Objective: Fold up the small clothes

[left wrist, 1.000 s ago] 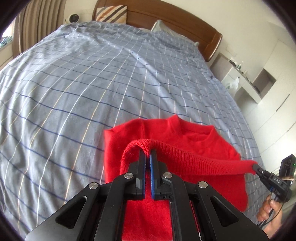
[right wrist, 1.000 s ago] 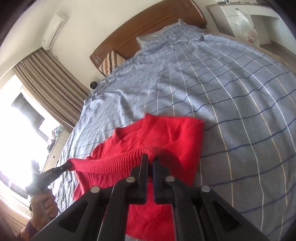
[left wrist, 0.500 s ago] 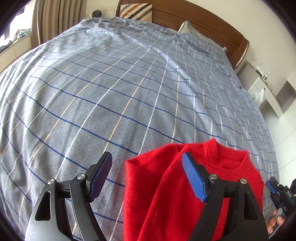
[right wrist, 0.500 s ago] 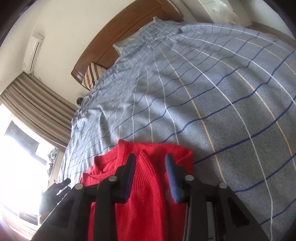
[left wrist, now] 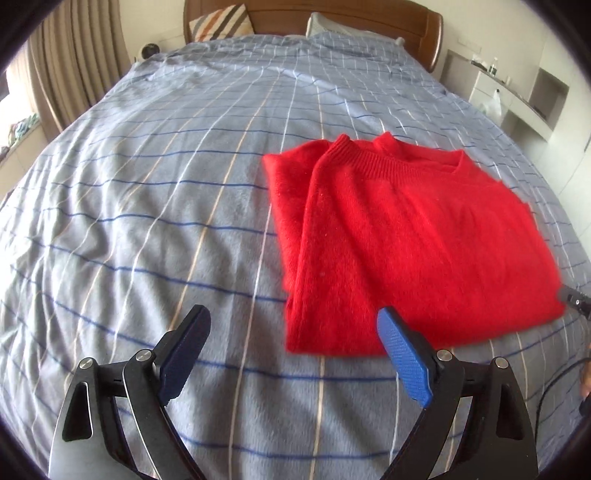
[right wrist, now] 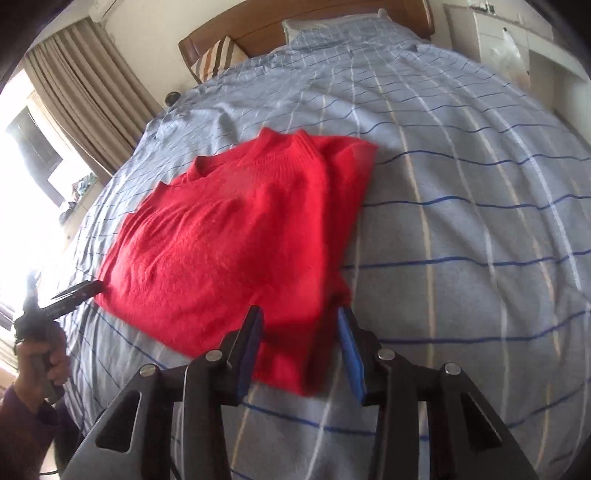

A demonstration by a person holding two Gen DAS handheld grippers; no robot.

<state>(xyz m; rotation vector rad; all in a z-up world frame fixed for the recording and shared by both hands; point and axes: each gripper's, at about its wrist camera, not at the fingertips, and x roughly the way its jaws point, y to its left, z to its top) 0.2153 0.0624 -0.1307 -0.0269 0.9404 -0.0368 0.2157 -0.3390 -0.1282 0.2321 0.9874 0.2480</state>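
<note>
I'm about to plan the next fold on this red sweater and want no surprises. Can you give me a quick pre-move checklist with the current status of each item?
1. Left gripper open, holding nothing: ok.
2. Right gripper open, nothing clamped: ok; its fingers straddle the near edge.
3. Red sweater lying flat on the bed: ok.
4. Sleeve folded in over the body: ok.
5. Collar at the far end, toward the headboard: ok.
6. Layers underneath smooth: cannot tell, hidden.
</note>
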